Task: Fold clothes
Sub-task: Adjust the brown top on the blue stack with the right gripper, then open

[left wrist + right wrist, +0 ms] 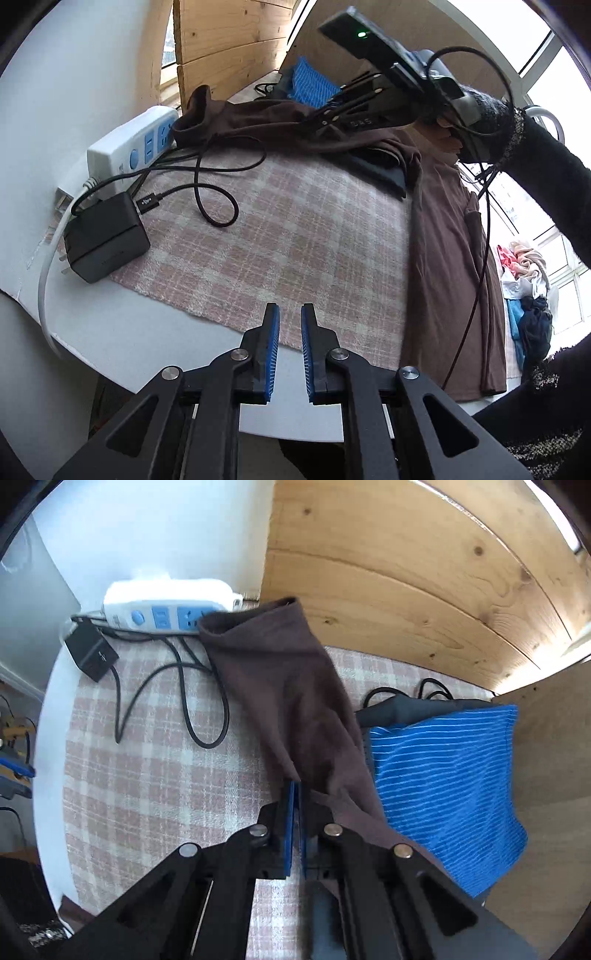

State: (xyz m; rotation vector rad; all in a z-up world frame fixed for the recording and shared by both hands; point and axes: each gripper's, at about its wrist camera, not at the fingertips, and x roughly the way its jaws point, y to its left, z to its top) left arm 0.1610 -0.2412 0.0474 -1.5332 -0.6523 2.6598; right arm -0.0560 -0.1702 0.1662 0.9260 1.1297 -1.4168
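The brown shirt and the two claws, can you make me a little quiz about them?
1. True or false: the right claw is pinching the brown shirt.
2. Which lies right beside the brown shirt? A) blue striped cloth B) a red ball C) a book
3. Fill in: the left claw is ____ and holds nothing.

Key: 1 true; 2 A; 3 open.
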